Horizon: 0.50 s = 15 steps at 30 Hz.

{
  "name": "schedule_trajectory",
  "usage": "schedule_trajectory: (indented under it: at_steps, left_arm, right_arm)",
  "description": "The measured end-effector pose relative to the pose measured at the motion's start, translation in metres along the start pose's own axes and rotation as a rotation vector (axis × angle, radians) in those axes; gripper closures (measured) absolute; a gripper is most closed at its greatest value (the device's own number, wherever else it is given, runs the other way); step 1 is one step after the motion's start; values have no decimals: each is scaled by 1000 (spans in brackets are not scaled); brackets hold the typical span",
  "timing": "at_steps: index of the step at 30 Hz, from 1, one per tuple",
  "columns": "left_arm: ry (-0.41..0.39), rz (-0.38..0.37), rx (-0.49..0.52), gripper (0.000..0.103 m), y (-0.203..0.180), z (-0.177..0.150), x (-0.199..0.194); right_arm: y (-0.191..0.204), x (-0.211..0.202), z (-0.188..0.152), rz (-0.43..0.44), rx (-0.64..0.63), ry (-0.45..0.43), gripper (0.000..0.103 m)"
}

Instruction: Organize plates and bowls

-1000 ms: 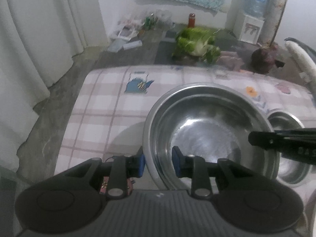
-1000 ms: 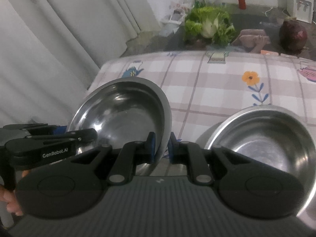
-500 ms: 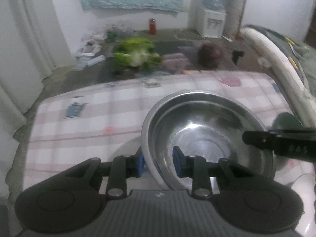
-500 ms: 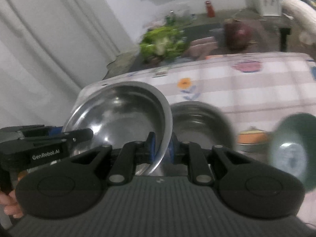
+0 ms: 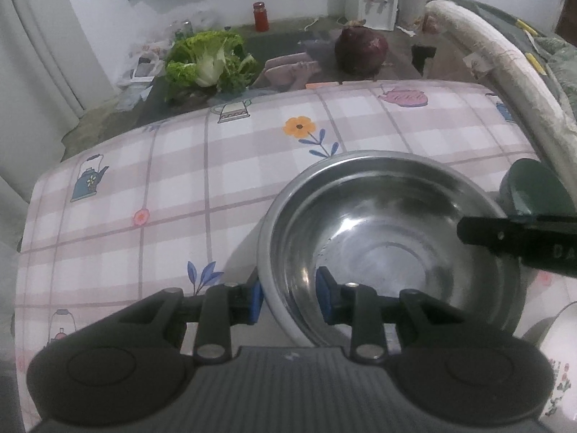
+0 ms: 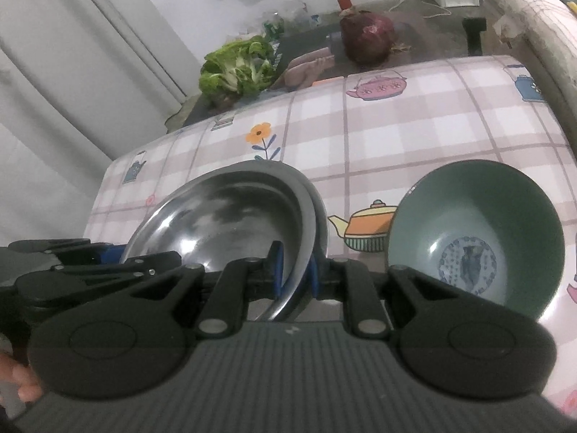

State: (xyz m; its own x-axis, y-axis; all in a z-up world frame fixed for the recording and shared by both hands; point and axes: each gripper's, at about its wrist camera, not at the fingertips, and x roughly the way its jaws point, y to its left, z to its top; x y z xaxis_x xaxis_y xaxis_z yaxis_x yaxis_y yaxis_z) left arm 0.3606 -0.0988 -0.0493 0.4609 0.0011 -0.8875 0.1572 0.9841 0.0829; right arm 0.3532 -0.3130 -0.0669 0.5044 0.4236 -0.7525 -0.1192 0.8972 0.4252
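Note:
A large steel bowl [image 5: 389,238] hangs low over the checked tablecloth [image 5: 173,180], held at both sides. My left gripper [image 5: 288,297] is shut on its near rim, one blue pad outside the wall and one inside. My right gripper [image 6: 294,272] is shut on the opposite rim of the steel bowl [image 6: 230,220]. Each gripper shows in the other's view: the right gripper [image 5: 523,241] and the left gripper [image 6: 90,263]. A second steel rim [image 6: 320,213] shows close behind the held bowl. A green bowl [image 6: 476,231] stands just to its right, also seen as the green bowl [image 5: 530,187].
A white patterned dish [image 5: 562,361] sits at the near right corner. Beyond the table's far edge are a lettuce [image 5: 209,61], a dark red cabbage [image 5: 360,50] and a red jar [image 5: 260,16]. Curtains [image 6: 72,72] hang at left, and a padded rail [image 5: 505,65] runs along the right.
Both grippers carried the steel bowl to the right across the table. The smaller steel bowl, once beside it, now lies behind its rim. The green bowl has come into view.

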Motion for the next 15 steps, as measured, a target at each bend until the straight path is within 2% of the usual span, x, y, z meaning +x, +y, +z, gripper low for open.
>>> schedule_trajectory:
  at_steps: [5,9,15]
  left_arm:
    - [-3,6,11,71,4,0,5]
    - [-32,-2,51,54,6,-1,0]
    - [-45,9,42,50,19,-2,2]
  right_arm:
    - [5,7,3,-18,-13,4,88]
    - [6,6,4,-21,-3,4,86]
    - [8,-4,0,-44,-19,-18,81]
